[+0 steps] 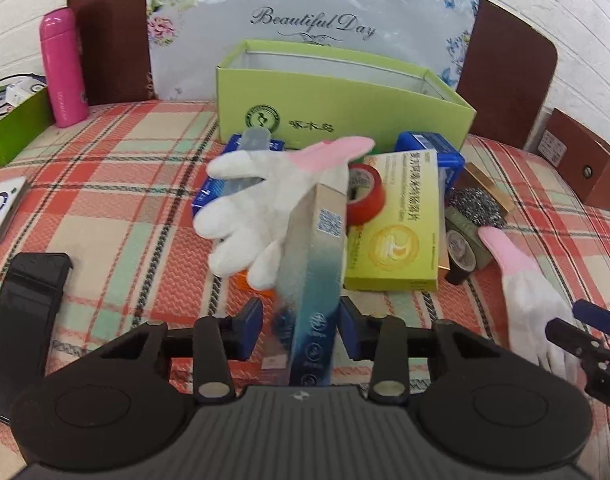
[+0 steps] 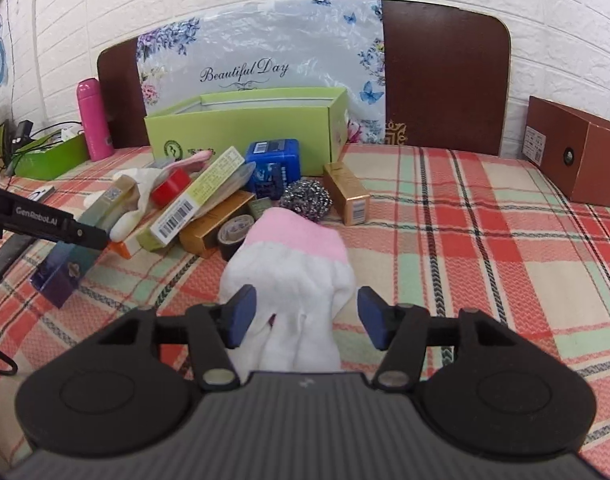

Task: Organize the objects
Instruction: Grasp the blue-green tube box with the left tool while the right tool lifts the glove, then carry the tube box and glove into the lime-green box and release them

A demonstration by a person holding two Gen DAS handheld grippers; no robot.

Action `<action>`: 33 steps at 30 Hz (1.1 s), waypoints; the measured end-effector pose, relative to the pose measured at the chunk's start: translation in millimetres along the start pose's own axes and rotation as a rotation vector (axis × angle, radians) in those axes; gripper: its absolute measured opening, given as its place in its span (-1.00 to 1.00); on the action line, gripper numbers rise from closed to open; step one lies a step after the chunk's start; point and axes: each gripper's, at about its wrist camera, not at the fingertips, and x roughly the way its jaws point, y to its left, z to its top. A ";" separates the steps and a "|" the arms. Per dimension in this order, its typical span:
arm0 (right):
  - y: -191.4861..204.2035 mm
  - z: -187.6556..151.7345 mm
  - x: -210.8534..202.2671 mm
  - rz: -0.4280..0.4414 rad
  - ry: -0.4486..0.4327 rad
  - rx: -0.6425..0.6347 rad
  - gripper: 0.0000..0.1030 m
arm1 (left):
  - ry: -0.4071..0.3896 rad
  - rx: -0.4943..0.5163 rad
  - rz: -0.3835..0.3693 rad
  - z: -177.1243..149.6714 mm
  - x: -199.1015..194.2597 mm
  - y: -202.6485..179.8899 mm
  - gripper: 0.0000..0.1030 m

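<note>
Checked cloth in red, green and cream covers the bed, and the objects lie in a pile on it in front of the green open box, which stands at the far edge near the headboard.

The left claw has a long narrow teal box between its two blue pads. This box stands almost upright with its long axis pointing away from the claw, toward the pile and the green box behind it. The right pad seems to touch it; on the left side a small gap shows, so I cannot tell if the grip is firm or only loose. One white glove with pink cuff lies on the pile just behind the teal box.

The right claw has its pads wide apart. A second white glove lies flat on the bed between them, fingers toward the camera, pink cuff pointing to the pile. The left pad touches the glove edge, the right pad is clear of it, so nothing is clamped yet.

In my judgement the right hand is nearer to this glove and needs only to close, while the green box lies straight ahead of the left claw.
</note>
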 end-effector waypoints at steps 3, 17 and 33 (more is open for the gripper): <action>-1.4 1.3 6.3 0.001 0.019 0.001 0.08 | -0.005 0.004 0.012 -6.3 -0.5 0.3 -0.14; 13.4 2.4 32.5 0.053 0.066 -0.028 -0.65 | 0.004 -0.027 -0.016 -7.1 1.0 6.1 -0.52; 9.1 75.7 -12.9 0.212 -0.238 0.051 -0.80 | -0.209 0.030 -0.121 62.1 -58.3 -15.2 -0.56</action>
